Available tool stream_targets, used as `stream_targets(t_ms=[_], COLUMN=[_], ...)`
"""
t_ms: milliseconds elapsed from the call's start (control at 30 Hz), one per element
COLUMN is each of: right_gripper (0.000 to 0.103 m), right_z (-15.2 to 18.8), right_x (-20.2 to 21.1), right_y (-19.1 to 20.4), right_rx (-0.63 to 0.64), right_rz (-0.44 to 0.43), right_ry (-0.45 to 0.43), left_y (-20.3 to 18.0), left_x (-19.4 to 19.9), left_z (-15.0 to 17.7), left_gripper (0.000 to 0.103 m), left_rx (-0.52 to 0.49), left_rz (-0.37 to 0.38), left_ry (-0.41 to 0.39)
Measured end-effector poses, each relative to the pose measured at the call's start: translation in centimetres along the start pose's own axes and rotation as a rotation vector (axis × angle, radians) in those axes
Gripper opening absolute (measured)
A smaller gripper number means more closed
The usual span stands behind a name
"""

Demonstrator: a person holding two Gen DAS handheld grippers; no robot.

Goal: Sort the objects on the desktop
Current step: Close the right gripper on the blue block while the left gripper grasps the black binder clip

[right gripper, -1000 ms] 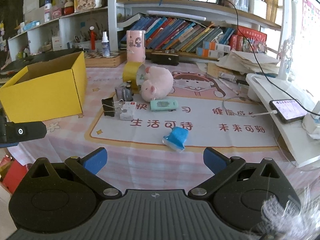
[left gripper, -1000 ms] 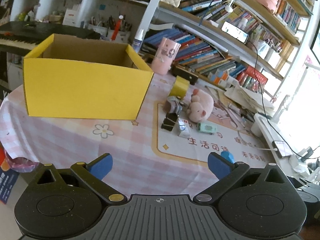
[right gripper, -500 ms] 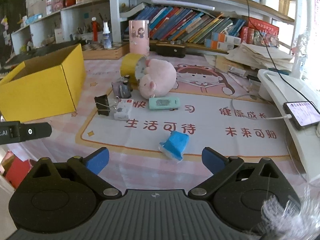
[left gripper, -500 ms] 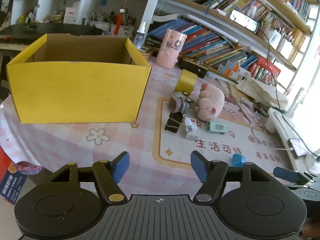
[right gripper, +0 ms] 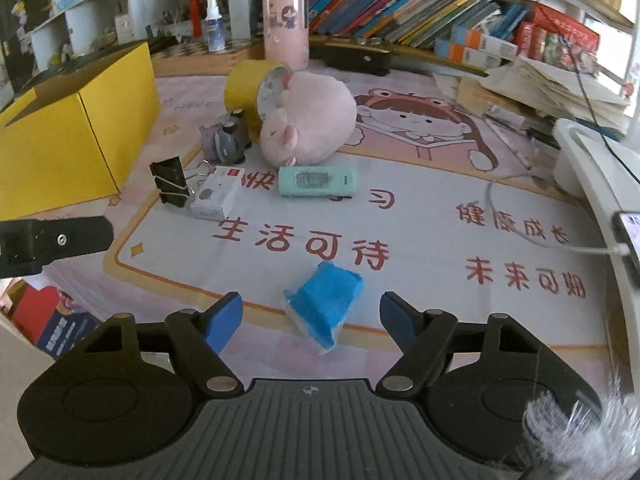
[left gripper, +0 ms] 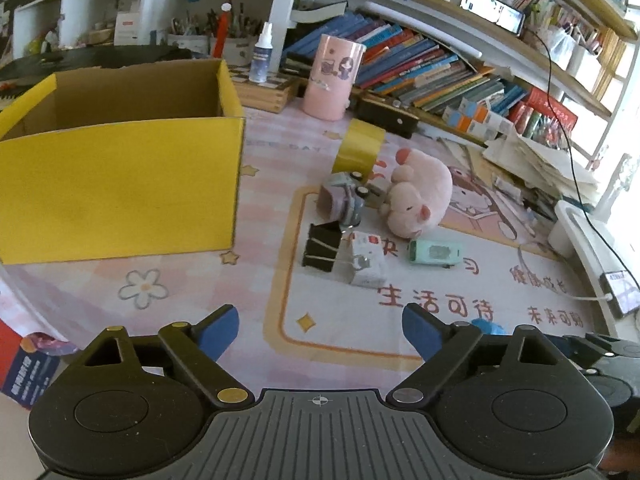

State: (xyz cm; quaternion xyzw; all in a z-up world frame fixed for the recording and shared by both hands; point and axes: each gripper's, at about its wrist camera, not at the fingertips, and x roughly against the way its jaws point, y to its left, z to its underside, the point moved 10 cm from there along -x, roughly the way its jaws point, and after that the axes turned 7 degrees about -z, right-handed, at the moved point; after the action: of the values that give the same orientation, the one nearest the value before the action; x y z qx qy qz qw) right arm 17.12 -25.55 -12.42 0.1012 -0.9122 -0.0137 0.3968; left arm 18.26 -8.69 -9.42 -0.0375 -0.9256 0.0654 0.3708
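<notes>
A yellow open box point(left gripper: 120, 176) stands at the left of the table, also in the right wrist view point(right gripper: 76, 136). On the desk mat lie a pink plush pig point(right gripper: 308, 120), a yellow tape roll point(right gripper: 244, 88), a grey toy car point(right gripper: 228, 140), black binder clips point(right gripper: 170, 180), a small white box point(right gripper: 218, 196), a mint green case point(right gripper: 318, 180) and a blue packet point(right gripper: 324, 300). My right gripper point(right gripper: 311, 318) is open, its fingers either side of the blue packet's near end. My left gripper point(left gripper: 318, 332) is open and empty above the mat's near left corner.
A pink cylinder point(left gripper: 334, 76) and a spray bottle point(left gripper: 260, 54) stand at the back before shelves of books point(left gripper: 420, 72). A white stand point(right gripper: 592, 168) with a phone point(right gripper: 630, 232) and cable is at the right. Paper stacks point(right gripper: 552, 88) lie at the back right.
My right gripper has moved forward and down to the blue packet, which now lies between its fingers. My left gripper has opened wider after narrowing and moved right, closer to the mat.
</notes>
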Motion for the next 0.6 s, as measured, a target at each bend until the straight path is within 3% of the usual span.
stream_targets(t_ms=[100, 267, 600], right_gripper=[0.071, 0.043, 0.039], right_z=[-0.1, -0.3, -3.3], right_x=[-1.1, -2.2, -1.8], right_y=[-0.6, -1.3, -1.8], right_rx=[0.024, 0.063, 0.183], right_rz=[-0.023, -0.069, -0.161], right_ry=[0.026, 0.050, -0.018], left_y=[-0.6, -1.4, -2.2], left_x=[-0.9, -2.6, -6.1], left_z=[-0.5, -1.5, -3.9], left_gripper=[0.091, 0.091, 0.088], left_rx=[0.007, 0.011, 0.011], left_rz=[-0.017, -0.058, -0.171], left_ry=[0.001, -0.009, -0.040])
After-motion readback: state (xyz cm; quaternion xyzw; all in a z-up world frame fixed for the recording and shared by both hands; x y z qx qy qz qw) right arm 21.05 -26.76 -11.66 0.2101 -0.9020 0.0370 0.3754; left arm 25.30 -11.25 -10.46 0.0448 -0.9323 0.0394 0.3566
